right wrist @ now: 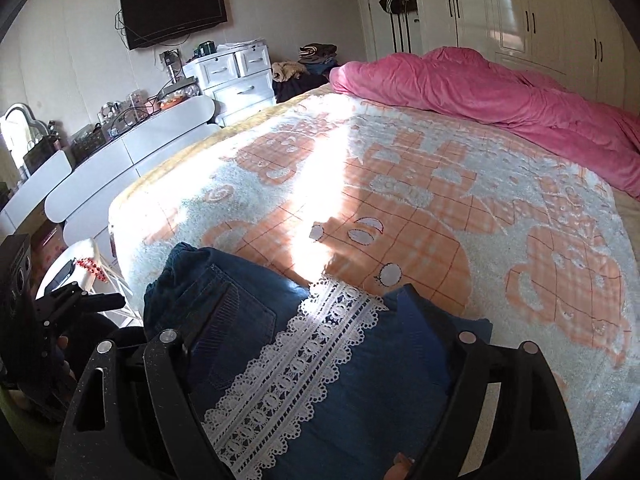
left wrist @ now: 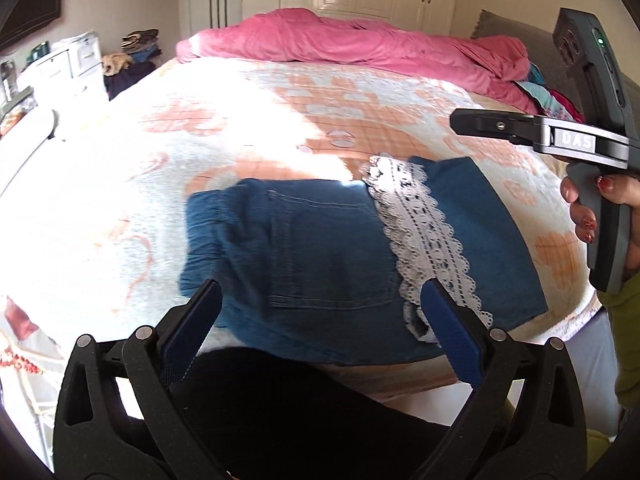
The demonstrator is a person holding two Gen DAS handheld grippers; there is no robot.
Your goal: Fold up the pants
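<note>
Left claw [left wrist: 320,312] open, right claw [right wrist: 304,320] open, both empty above folded pants [left wrist: 320,248] on bed [left wrist: 160,160].

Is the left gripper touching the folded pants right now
Apart. The left wrist view shows the left gripper open above the pants, nothing between its fingers.

Bright daylight falls in a broad band across the bed [left wrist: 120,184], washing its blanket [right wrist: 460,208] out to white glare. The wardrobe doors [right wrist: 504,8] reflect a pale sheen. Both fisheye views bend strongly and darken at the corners. The left wrist view is slightly motion-blurred.
</note>
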